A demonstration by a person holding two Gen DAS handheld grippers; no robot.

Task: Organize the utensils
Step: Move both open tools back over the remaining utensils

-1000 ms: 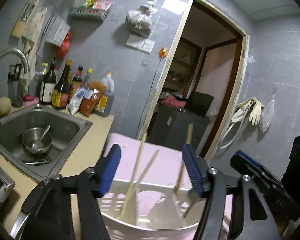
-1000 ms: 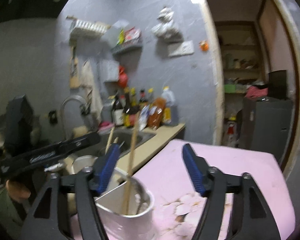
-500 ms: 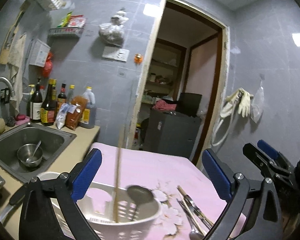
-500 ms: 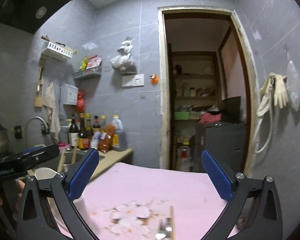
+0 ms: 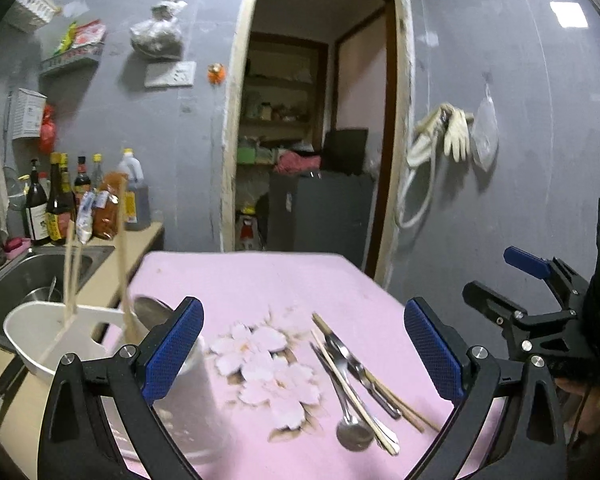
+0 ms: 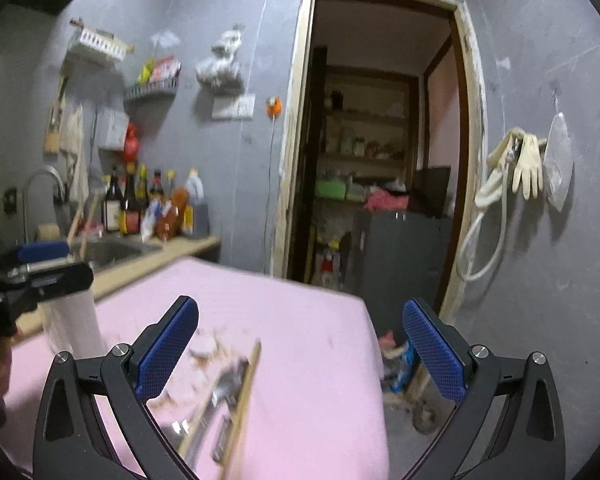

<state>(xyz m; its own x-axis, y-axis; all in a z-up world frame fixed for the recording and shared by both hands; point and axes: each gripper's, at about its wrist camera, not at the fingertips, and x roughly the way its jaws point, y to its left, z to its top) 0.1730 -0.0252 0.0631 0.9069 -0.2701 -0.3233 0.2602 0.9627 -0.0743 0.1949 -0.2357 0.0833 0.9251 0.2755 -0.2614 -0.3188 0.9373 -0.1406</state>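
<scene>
here, the loose utensils [image 5: 356, 380] lie in a small heap on the pink flowered cloth [image 5: 260, 280] of the counter: wooden chopsticks [image 5: 374, 380] crossed over metal spoons [image 5: 350, 432]. the left wrist view shows them sharply, lying between and beyond the blue pads of the left hand-held gripper [image 5: 304, 354], whose jaws stand spread wide with nothing between the pads. the right wrist view shows the same heap only as a blur low in the frame, a chopstick [image 6: 246, 384] and some metal handles [image 6: 216, 396], with the right hand-held gripper [image 6: 302, 354] also spread wide and holding nothing. only the left view shows the white utensil holder [image 5: 60, 336] at the left edge of the cloth, with chopsticks standing in it and what looks like a ladle bowl [image 5: 150, 314] leaning against its rim; in the right view just a white cylinder [image 6: 74, 328] shows behind the other gripper. each view catches the other gripper at its edge. behind stand a steel sink [image 5: 28, 276], sauce bottles [image 5: 56, 200], a doorway [image 5: 312, 120] and gloves [image 5: 456, 136] hung on the grey wall.
</scene>
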